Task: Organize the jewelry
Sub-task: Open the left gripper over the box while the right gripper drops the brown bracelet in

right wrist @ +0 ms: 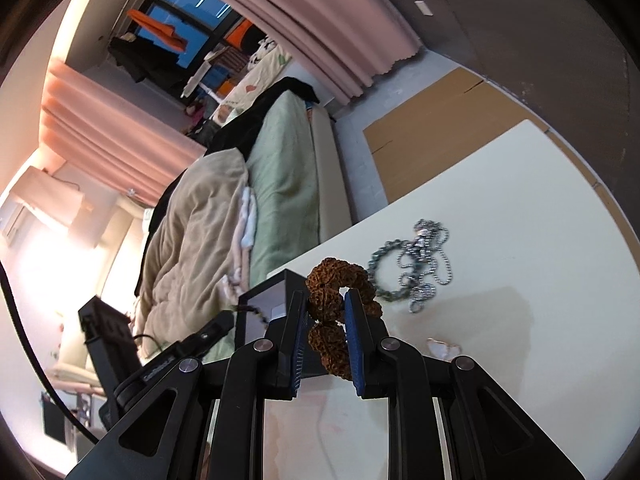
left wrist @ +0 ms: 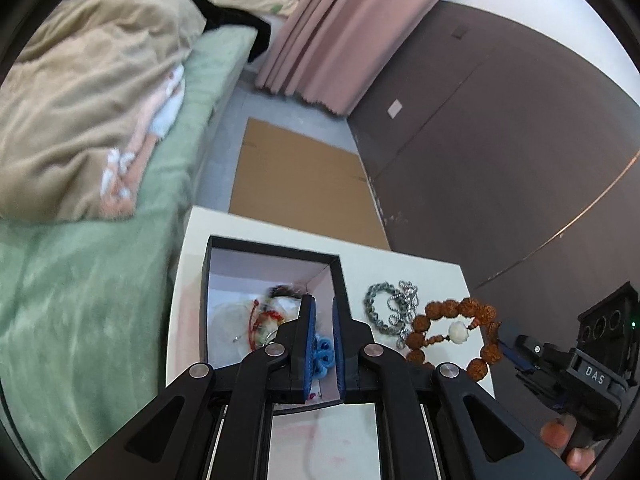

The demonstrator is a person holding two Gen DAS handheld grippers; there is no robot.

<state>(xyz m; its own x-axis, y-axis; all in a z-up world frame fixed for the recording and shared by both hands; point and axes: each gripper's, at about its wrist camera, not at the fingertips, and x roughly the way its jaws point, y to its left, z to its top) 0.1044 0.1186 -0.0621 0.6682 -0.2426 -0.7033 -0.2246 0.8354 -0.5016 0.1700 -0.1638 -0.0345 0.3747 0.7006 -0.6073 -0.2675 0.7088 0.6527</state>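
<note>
L wrist: left gripper (left wrist: 324, 312) over black box (left wrist: 338, 276), jaws w/ narrow gap, clamping nothing I can see; blue item (left wrist: 322, 354) lies in box beneath.
L wrist risk: box already crowded, more pieces could tangle.
R wrist: right gripper (right wrist: 325, 300) clamped on brown bead bracelet (right wrist: 334, 280), lifted beside box.
R wrist risk: dangling loop could snag box rim or silver chains (right wrist: 420, 268) on table (right wrist: 520, 220), since only a few beads are pinched.

1. Left black two-finger claw (left wrist: 324, 334): blue-padded fingers (left wrist: 308, 344) narrowly parted, nothing clamped between them.
2. Right black two-finger claw (right wrist: 325, 330): blue-padded fingers (right wrist: 354, 344) clamped on a brown knobbly-bead bracelet (right wrist: 326, 344), raised above the counter.
</note>
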